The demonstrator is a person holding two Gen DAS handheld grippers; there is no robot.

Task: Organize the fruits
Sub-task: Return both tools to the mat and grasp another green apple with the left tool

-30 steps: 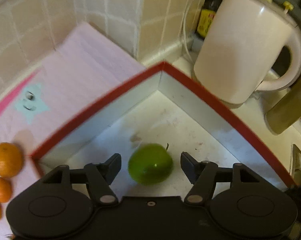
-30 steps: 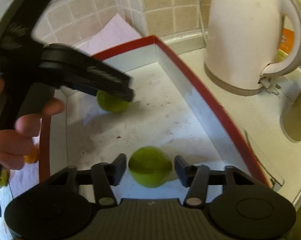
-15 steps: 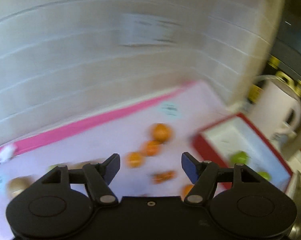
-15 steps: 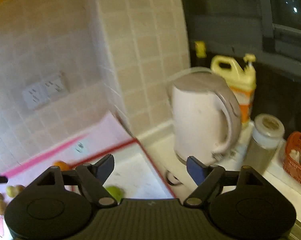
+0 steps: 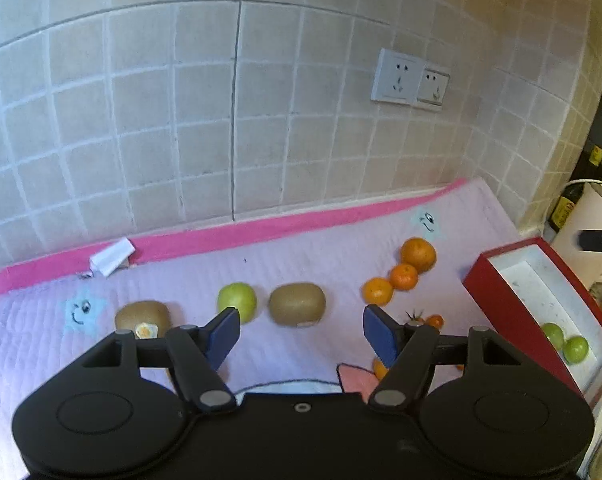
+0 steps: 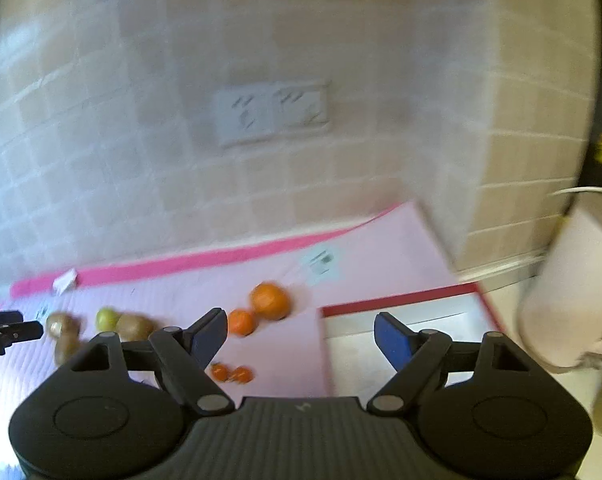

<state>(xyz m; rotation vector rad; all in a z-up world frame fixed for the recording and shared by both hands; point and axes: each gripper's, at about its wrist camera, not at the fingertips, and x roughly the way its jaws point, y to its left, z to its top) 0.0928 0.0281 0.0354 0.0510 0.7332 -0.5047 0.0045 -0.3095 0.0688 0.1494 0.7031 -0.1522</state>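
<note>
My left gripper hangs open and empty over a pink mat. Just beyond its fingers lie a green apple and a kiwi; a second kiwi lies further left. Three oranges and small tomatoes lie to the right. A red box at the right holds two green fruits. The blurred right wrist view shows my right gripper open and empty above the mat's edge and the red box, with oranges ahead of it.
A tiled wall with a double socket rises behind the mat. A white kettle stands right of the box, against the corner. A folded white paper lies at the mat's back edge. The left gripper's tip shows at the far left.
Both grippers left the green fruits lying in the red box, rose and swung left. The left one now faces the fruit on the mat; the right one's jaws stand wider.
</note>
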